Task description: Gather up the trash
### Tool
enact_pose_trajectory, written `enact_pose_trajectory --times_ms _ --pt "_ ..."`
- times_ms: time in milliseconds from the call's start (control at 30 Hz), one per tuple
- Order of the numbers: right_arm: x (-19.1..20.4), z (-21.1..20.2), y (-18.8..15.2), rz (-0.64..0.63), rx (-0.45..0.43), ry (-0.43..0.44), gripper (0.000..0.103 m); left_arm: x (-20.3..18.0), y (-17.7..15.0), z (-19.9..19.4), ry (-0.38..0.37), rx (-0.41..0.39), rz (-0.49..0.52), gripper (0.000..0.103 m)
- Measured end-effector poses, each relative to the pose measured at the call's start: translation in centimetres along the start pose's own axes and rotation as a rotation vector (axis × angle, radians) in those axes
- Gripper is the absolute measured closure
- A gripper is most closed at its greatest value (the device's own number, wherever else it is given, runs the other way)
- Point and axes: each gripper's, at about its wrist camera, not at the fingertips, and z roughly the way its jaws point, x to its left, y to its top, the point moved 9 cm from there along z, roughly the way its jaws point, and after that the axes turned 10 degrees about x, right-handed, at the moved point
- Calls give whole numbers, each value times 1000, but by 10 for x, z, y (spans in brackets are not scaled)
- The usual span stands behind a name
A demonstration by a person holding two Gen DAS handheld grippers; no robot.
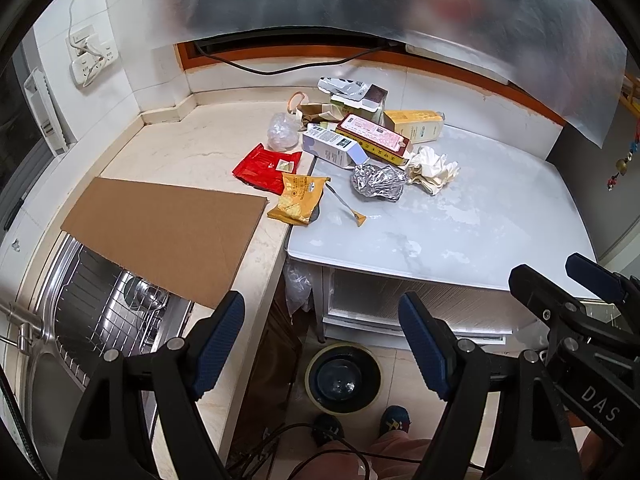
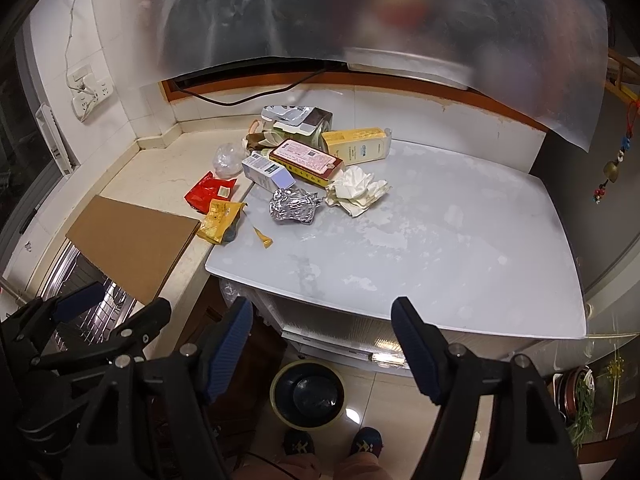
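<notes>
Found the trash heaped round a crumpled foil ball [image 1: 378,182] on the white desk [image 1: 460,232], none of it picked up yet. Noted a tissue wad [image 1: 432,170] just right of the foil ball, a red-and-pink box [image 1: 374,136] and a white carton [image 1: 330,146] touching behind it, and a yellow box [image 1: 414,125] further behind. Left of the foil ball, spotted a yellow snack packet [image 1: 298,200] straddling the seam onto the beige desk [image 1: 192,152], with a torn wrapper strip [image 1: 348,210] between the two. Beyond the packet lay a red packet [image 1: 266,166] and a clear plastic bag [image 1: 283,131].

Held the left hand-held gripper [image 1: 322,332] and the right hand-held gripper [image 2: 322,340] well short of the foil ball, off the near desk edge, both spread wide and carrying nothing.

Further left of the foil ball, saw a cardboard sheet [image 1: 168,232] overhanging a steel sink [image 1: 100,300]. Below and nearer, on the floor, made out a round yellow-rimmed container [image 1: 342,376], probably the bin.

Judged the risks as follows:
- Could crush the foil ball or squeeze it out of a careless pinch.
- Might tear the tissue wad or lift only part of it.
- Might drag the overlapping boxes along together.
- Could nudge the snack packet into the gap at the seam.
- Might miss the flat strip on the glossy top altogether.
</notes>
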Motion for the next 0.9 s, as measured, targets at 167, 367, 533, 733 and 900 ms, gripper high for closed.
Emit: enact_pose_trajectory --times_ms 167,367,533,733,900 --pt "1 3 2 22 12 -5 30 3 3 4 -9 2 21 26" --pt "5 2 4 40 14 -25 34 4 7 9 -30 1 48 26" --pt "7 3 4 49 17 -51 37 6 9 14 -44 2 72 26" --pt "9 8 4 75 37 -74 37 8 11 19 -62 -1 101 26" --pt "15 8 4 69 47 -85 37 13 13 23 -94 0 101 26"
